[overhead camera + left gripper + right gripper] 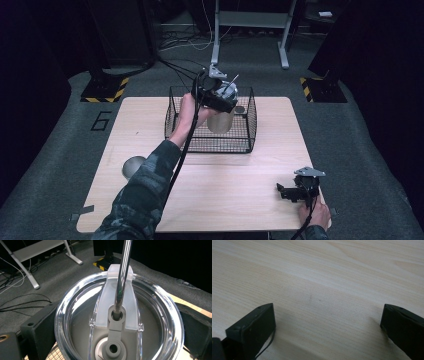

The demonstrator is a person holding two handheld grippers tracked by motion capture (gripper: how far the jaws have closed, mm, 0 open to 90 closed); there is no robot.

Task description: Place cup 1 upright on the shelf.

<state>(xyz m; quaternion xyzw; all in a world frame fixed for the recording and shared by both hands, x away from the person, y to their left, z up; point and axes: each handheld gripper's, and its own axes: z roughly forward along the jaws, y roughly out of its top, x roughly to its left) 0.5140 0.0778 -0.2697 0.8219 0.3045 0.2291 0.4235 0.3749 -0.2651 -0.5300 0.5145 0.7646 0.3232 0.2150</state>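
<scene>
Left gripper (220, 97) clamping both jaws on the steel tumbler (220, 121), clear lid (120, 322) and metal straw (122, 277) directly ahead, hanging over the wire basket (210, 142). Right gripper (295, 191) resting near the table (324, 277) edge, 2 jaws spread wide.

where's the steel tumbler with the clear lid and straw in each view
High view: the tumbler hangs inside the wire basket, top centre, under the left gripper.
Left gripper view: its clear lid sits between the jaws.
Right gripper view: bare wood.
Shared landmark: the metal straw.
</scene>
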